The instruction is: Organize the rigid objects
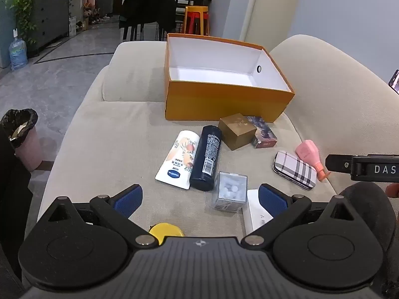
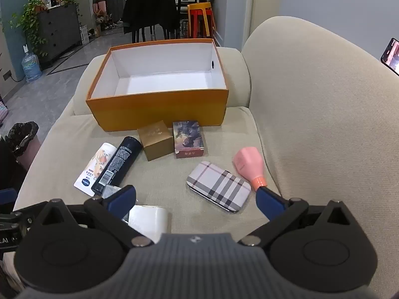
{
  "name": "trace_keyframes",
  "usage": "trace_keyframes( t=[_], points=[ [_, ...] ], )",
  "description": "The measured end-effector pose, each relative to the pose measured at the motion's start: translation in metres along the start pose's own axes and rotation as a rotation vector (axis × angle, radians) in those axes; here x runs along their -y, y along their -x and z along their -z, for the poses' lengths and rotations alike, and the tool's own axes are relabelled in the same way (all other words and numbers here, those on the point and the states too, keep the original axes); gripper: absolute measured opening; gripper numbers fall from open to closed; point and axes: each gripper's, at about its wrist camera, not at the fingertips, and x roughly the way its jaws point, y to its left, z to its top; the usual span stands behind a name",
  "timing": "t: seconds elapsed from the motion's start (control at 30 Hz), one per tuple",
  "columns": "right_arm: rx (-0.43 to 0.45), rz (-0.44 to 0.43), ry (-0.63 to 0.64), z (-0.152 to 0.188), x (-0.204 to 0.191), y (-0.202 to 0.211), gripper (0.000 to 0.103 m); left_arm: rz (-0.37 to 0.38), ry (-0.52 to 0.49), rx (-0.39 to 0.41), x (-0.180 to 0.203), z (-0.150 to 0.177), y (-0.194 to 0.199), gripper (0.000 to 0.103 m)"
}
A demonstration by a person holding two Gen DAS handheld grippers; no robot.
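Observation:
An open orange box [image 1: 224, 99] [image 2: 159, 111] with a white empty inside stands on the beige sofa seat. In front of it lie a white tube [image 1: 179, 159] [image 2: 96, 167], a dark bottle [image 1: 207, 157] [image 2: 117, 164], a gold box [image 1: 237, 130] [image 2: 155, 139], a card box [image 1: 263, 132] [image 2: 188, 139], a plaid case [image 1: 295, 169] [image 2: 218, 186], a pink bottle [image 1: 310, 154] [image 2: 249, 167], a clear cube [image 1: 230, 194], a white box [image 1: 256, 216] [image 2: 149, 218] and a yellow lid [image 1: 165, 230]. My left gripper [image 1: 199, 199] is open and empty above the cube. My right gripper [image 2: 195, 199] is open and empty near the plaid case.
The sofa backrest [image 2: 324, 124] rises on the right, with a phone [image 2: 391, 56] on it. A bin with a black bag [image 1: 22, 137] stands on the floor to the left. Chairs and stools [image 1: 197, 17] stand behind the sofa.

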Motion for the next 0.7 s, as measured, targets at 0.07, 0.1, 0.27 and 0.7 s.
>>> trace_keyframes(
  t=[0.07,0.1,0.27,0.7],
  points=[
    [-0.001,0.002,0.003,0.0001,-0.0003,0.0006,0.1,0.003,0.003,0.0,-0.0001,-0.0001,0.0,0.103],
    [0.0,0.003,0.004,0.0002,-0.0005,0.0013,0.1,0.002,0.004,0.0,0.0001,-0.0002,0.0,0.103],
    [-0.001,0.014,0.011,0.0007,-0.0028,0.0034,0.1,0.004,0.008,0.0,0.0009,-0.001,-0.0006,0.103],
    [-0.016,0.02,0.013,0.0013,-0.0005,-0.0018,0.1,0.008,0.023,0.003,-0.0061,0.0012,0.0029,0.103]
  ],
)
